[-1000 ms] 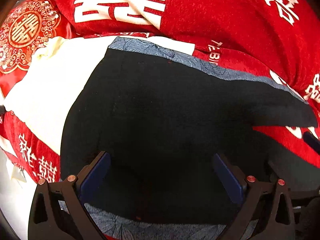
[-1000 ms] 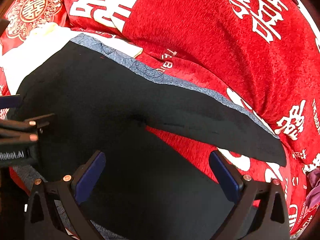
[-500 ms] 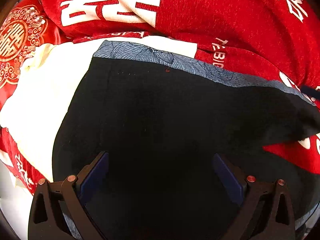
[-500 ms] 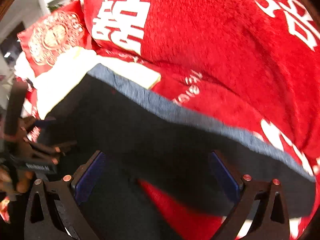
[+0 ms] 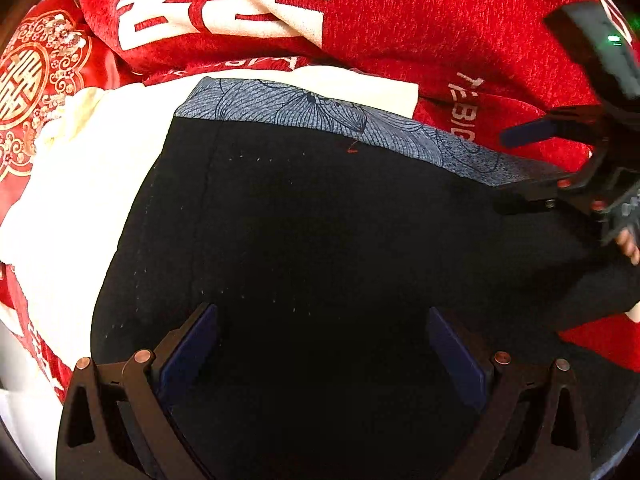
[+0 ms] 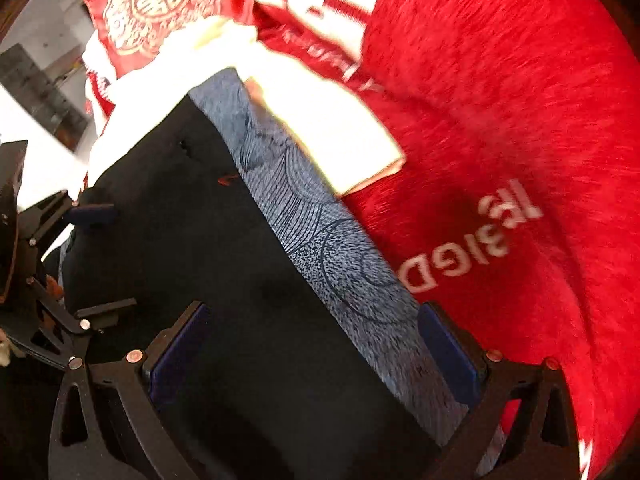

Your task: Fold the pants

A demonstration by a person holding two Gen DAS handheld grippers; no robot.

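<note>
Both tongs spread wide over black pants on a red blanket.

The left gripper [image 5: 320, 356] and right gripper [image 6: 316, 348] stand released, blue pads far apart, nothing between them; contact with the cloth beneath cannot be told. The pants [image 5: 312, 248] are smooth, matte black, with a blue-grey, line-patterned band [image 5: 320, 114] along the far edge, lying on a cream cloth [image 5: 76, 184] and plush blanket [image 5: 420, 20] with white characters.
</note>
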